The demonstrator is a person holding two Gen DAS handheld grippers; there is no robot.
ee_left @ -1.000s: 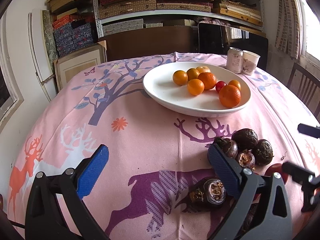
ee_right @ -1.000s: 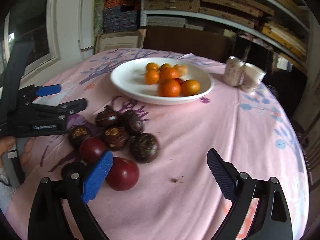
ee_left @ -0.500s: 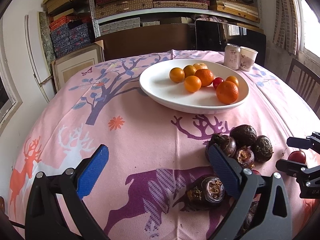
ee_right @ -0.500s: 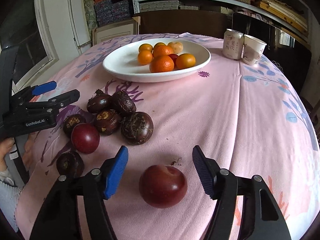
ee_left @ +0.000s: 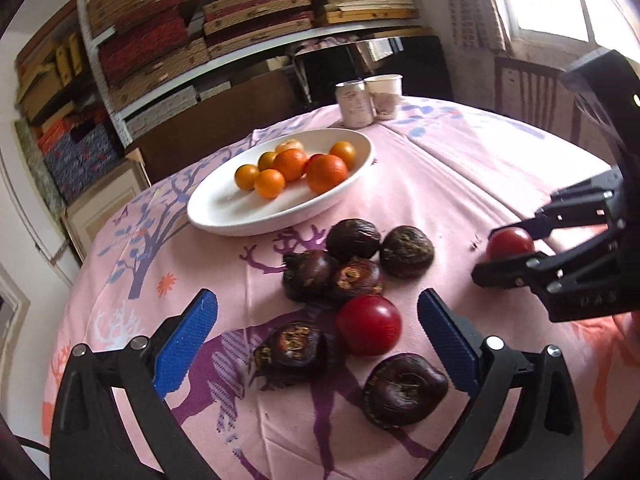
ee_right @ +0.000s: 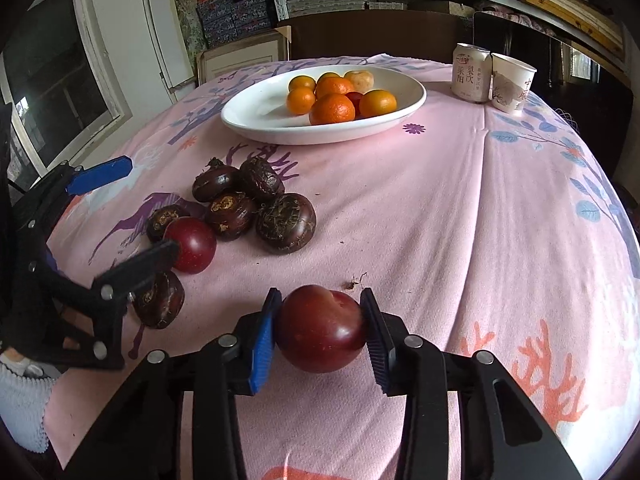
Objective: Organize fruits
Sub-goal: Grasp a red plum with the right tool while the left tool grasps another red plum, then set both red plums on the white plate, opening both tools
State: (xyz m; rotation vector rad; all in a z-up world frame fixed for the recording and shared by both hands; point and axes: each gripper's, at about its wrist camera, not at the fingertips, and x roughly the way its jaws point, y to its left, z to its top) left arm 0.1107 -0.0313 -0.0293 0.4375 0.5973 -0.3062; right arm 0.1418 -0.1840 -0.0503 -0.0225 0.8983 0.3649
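My right gripper point(ee_right: 320, 330) is shut on a dark red plum point(ee_right: 321, 328) low over the pink tablecloth; it also shows in the left wrist view point(ee_left: 510, 244). My left gripper point(ee_left: 316, 332) is open, its blue pads either side of a second red plum point(ee_left: 368, 330) and several dark brown water chestnuts point(ee_left: 332, 276). That plum point(ee_right: 190, 244) and the chestnuts point(ee_right: 256, 206) show in the right wrist view too. A white plate point(ee_right: 248, 118) with several oranges point(ee_right: 332, 108) stands farther back.
A drink can point(ee_right: 470, 74) and a paper cup point(ee_right: 512, 82) stand behind the plate to the right. Shelves with boxes line the far wall. A chair point(ee_left: 532, 96) stands at the table's right side. A small speck of debris point(ee_right: 354, 280) lies by the held plum.
My right gripper has closed on the red plum that lay between its open fingers. My left gripper has swung right and now frames the other plum and the chestnuts.
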